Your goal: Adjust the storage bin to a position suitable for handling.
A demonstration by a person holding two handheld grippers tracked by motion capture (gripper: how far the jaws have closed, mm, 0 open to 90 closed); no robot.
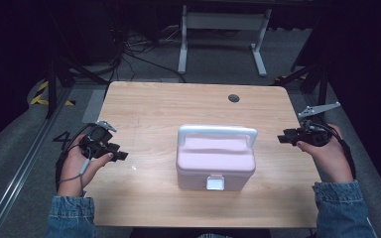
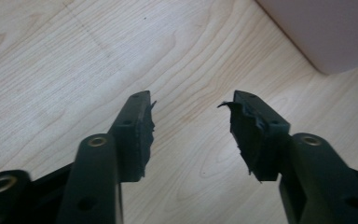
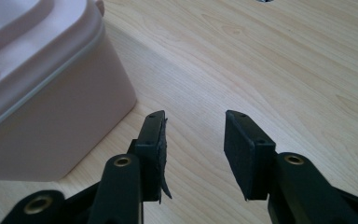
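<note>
**Both grippers released, box between them**

Now the desk takes up most of what lies before me, a pale wood-grain top with a small dark round hole near its far edge. Beyond it, on the grey floor, stands a white frame with cables trailing beside it.

At the middle of the desk sits the pink box, lid down, its white handle raised over the lid and a white latch on the side facing me. It rests flat on the wood, well apart from both of my hands.

My left hand holds the left gripper at the desk's left edge, pointing toward the box. In the left gripper view its jaws stand apart over bare wood with nothing between them, and a corner of the box shows at the upper right.

My right hand holds the right gripper at the right edge, also aimed inward. Its jaws are likewise spread and empty in the right gripper view, the box near on the left.
</note>
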